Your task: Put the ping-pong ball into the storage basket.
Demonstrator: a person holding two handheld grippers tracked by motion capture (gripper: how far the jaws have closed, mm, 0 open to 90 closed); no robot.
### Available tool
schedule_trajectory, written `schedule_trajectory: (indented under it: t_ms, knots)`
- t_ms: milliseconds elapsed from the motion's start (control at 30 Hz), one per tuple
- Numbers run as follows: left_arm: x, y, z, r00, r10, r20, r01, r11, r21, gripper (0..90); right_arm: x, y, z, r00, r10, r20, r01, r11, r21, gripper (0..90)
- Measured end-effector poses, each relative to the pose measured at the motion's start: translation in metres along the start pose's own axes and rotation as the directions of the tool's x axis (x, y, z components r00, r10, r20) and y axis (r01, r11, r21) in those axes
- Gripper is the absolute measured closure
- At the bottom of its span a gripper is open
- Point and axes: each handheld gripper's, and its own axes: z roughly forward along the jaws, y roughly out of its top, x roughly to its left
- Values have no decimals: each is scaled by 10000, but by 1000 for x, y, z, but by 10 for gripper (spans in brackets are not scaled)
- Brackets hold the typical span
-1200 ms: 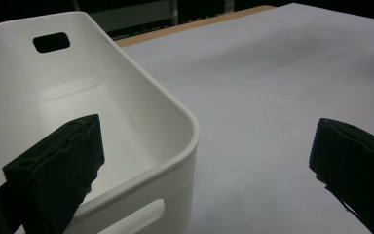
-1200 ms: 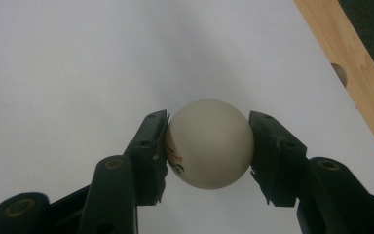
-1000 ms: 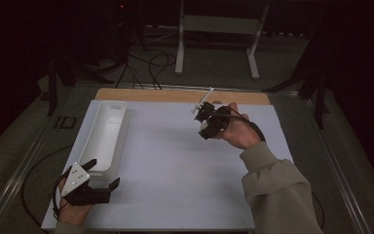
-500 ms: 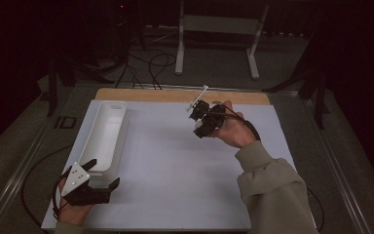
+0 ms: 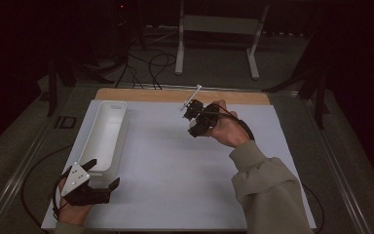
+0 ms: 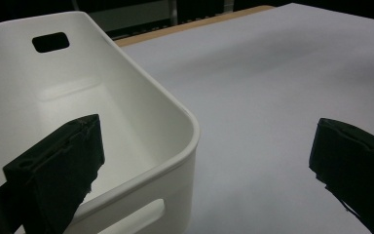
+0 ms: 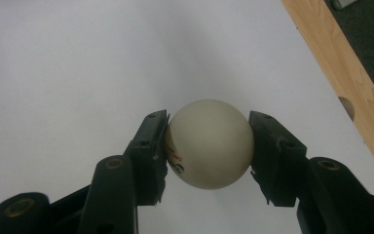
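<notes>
Ball [image 7: 208, 144], off-white with small print on one side, sits clamped between the fingers [image 7: 152, 146] of the right gripper [image 5: 195, 118], held above the white worktop [image 5: 175, 170] near its far wooden edge. Left gripper [image 5: 95, 181] rests at the near left, fingers [image 6: 61, 165] spread wide, one over the near corner of a white bin [image 5: 104, 131].

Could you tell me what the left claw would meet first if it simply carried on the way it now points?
Most likely the white bin: the left claw, open, straddles the bin's near corner, one jaw over its inside, the other over the white table cover. Depth is hard to judge.
</notes>
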Motion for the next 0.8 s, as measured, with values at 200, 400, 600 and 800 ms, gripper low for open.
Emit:
schedule_trajectory:
  t_ms: [200,400,600,800]
  knots:
    - [0,0,0,10000,-13,7,13,10000,-1,2,3,6,1,10000,-42,-75,42,10000,-50,505]
    - [0,0,0,10000,-23,11,23,10000,-7,2,4,9,2,9998,-92,-153,91,9999,-95,505]
    - [0,0,0,10000,-33,19,33,10000,-14,2,7,14,3,9997,-68,-216,64,9998,-168,505]
    - [0,0,0,10000,-67,33,67,10000,-10,2,10,20,3,9996,-129,-264,124,9997,-222,505]
